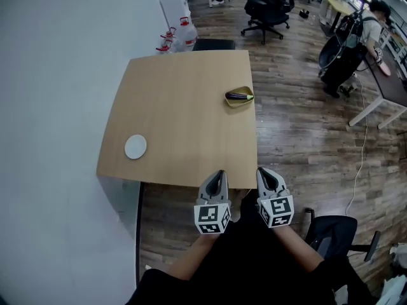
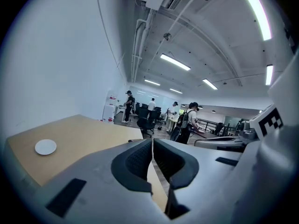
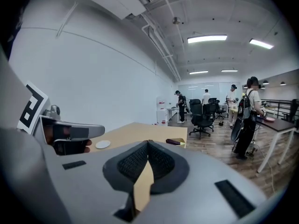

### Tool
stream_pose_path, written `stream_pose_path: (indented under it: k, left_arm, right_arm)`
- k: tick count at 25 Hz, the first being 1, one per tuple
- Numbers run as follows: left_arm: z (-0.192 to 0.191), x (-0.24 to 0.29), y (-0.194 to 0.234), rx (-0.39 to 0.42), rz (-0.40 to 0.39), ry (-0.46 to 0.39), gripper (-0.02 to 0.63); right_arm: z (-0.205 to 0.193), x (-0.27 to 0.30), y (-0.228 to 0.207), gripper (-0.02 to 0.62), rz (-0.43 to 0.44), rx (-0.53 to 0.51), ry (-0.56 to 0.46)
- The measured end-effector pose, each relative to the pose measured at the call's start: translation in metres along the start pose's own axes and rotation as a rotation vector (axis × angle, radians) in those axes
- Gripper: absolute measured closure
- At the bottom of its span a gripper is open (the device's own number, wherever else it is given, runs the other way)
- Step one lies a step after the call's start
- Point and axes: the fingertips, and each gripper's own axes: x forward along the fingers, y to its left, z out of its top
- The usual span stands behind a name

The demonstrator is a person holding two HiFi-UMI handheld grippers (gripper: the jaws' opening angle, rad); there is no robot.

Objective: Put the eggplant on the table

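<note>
A dark purple eggplant (image 1: pixel 238 96) lies in a small yellow-green dish (image 1: pixel 240 101) near the right edge of the wooden table (image 1: pixel 184 119). In the right gripper view the eggplant (image 3: pixel 174 142) shows far off in its dish. My left gripper (image 1: pixel 219 173) and right gripper (image 1: pixel 263 171) hover side by side at the table's near edge, well short of the dish. Both are shut with nothing between the pads. The left gripper's (image 2: pixel 153 142) jaws meet, and so do the right gripper's (image 3: pixel 147 144).
A white round disc (image 1: pixel 135 147) sits on the table's near left part. A white wall runs along the left. Office chairs (image 1: pixel 267 8) and a person with a black bag (image 1: pixel 356 40) are beyond the table. Another chair (image 1: pixel 337 230) stands at my right.
</note>
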Motion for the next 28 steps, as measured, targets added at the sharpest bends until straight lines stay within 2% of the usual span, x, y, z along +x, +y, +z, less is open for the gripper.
stream_pose_path:
  k: [3,7,13,23,28]
  left_arm:
    - [0.005,-0.005,0.004,-0.013,0.024,-0.026,0.583]
    - [0.005,-0.005,0.005,-0.022,0.023,-0.02,0.584]
    - [0.004,0.003,0.012,-0.035,0.044,-0.016,0.584]
    - [0.017,0.052,0.021,-0.002,0.076,-0.02,0.584]
    - [0.026,0.08,0.019,-0.005,0.095,-0.021,0.584]
  right_arm:
    - [0.002,-0.006,-0.002,0.535,-0.014,-0.008,-0.013]
    - [0.009,-0.008,-0.007,0.535,-0.022,-0.036,-0.029]
    - [0.01,0.003,-0.006,0.535,0.007,-0.043,-0.033]
    - [0.025,0.04,-0.029,0.535,0.046,-0.043,-0.051]
    - [0.04,0.062,-0.056,0.535,0.064,-0.064,-0.061]
